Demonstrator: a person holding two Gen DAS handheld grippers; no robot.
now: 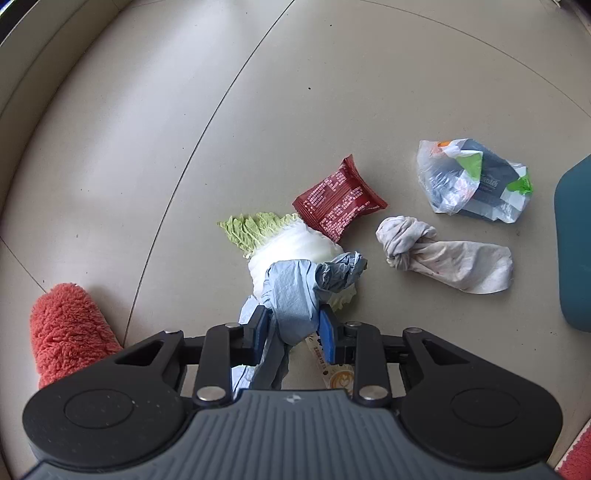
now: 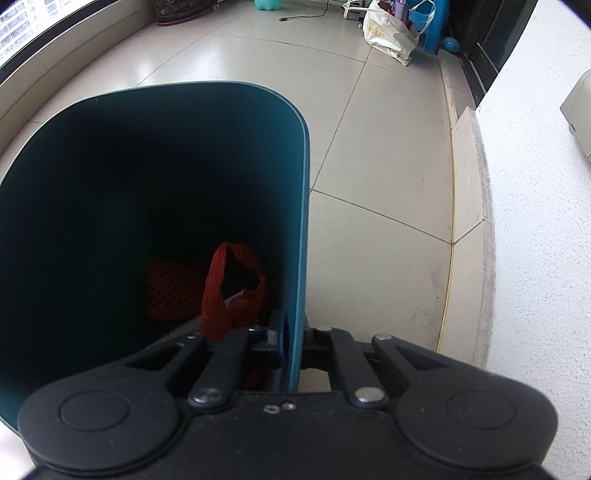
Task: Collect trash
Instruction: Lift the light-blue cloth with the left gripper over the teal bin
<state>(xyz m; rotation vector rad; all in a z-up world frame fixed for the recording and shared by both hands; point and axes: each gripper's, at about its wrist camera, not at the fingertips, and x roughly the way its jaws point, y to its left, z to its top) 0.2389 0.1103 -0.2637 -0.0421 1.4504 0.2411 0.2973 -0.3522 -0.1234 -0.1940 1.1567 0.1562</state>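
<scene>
My left gripper [image 1: 294, 328] points down at the tiled floor, its blue pads pinching a crumpled blue paper towel [image 1: 295, 291]. The towel lies over a cabbage leaf [image 1: 291, 243]. Beyond the leaf are a red snack wrapper [image 1: 338, 203], a knotted grey-white rag [image 1: 443, 258] and a clear plastic bag of packaging [image 1: 472, 181]. A coffee sachet [image 1: 325, 365] peeks out under the gripper. My right gripper [image 2: 293, 339] is shut on the wall of the teal trash bin [image 2: 299, 221]. Inside the bin lie a red plastic bag [image 2: 232, 291] and an orange mesh item [image 2: 173, 291].
A fuzzy red slipper [image 1: 66, 328] sits at the lower left, and the bin's side [image 1: 574, 243] shows at the right edge. A white wall [image 2: 535, 221] with a raised curb runs right of the bin. A white shopping bag [image 2: 388, 33] and a blue stool [image 2: 430, 22] stand far back.
</scene>
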